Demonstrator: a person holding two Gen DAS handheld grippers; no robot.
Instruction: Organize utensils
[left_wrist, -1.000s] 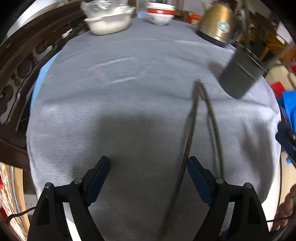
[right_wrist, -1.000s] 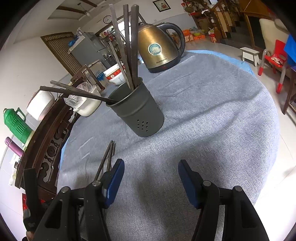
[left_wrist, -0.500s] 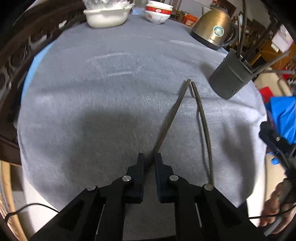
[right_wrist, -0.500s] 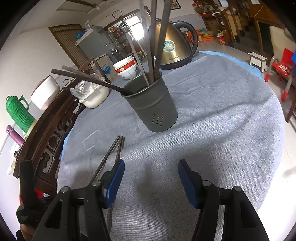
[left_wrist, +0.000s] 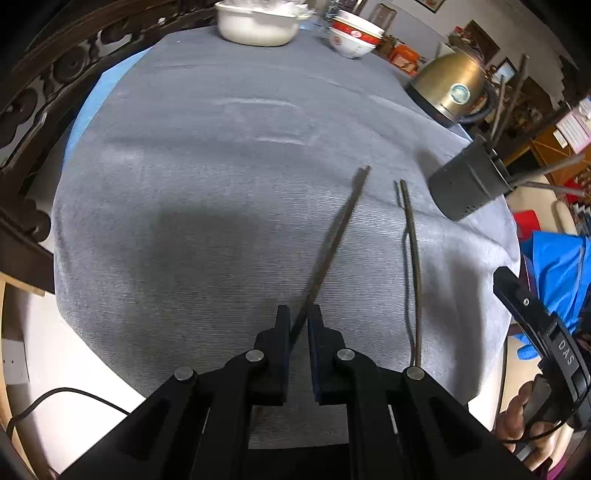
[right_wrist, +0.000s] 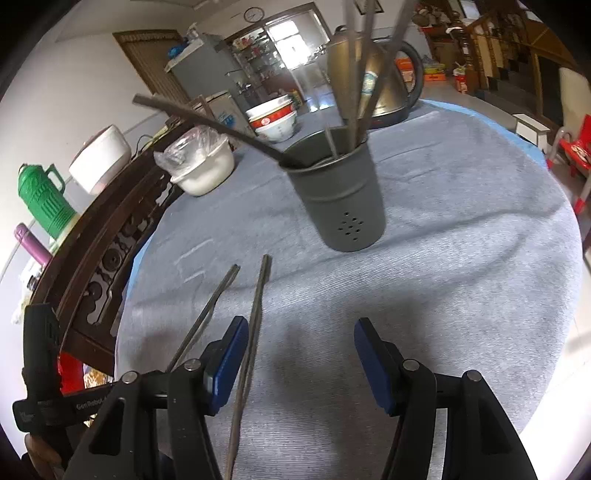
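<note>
My left gripper (left_wrist: 298, 314) is shut on a dark chopstick (left_wrist: 334, 240) and holds it raised, tip pointing away. A second chopstick (left_wrist: 412, 254) lies on the grey tablecloth to its right. In the right wrist view the held chopstick (right_wrist: 208, 314) is on the left and the lying chopstick (right_wrist: 251, 332) passes just beside the left finger. My right gripper (right_wrist: 297, 356) is open and empty above the cloth. The grey utensil holder (right_wrist: 341, 206) with several chopsticks stands beyond it; it also shows in the left wrist view (left_wrist: 463, 184).
A brass kettle (left_wrist: 452, 90) stands behind the holder. Stacked red-and-white bowls (left_wrist: 352, 37) and a white bowl (left_wrist: 256, 22) sit at the far edge. A carved dark wood sideboard (right_wrist: 107, 254) runs along the left. The left gripper's body (right_wrist: 40, 369) is at lower left.
My left gripper went from open to shut on one chopstick and lifted it, so its tip has parted from the other chopstick. My right gripper moved closer to the holder, still open.
</note>
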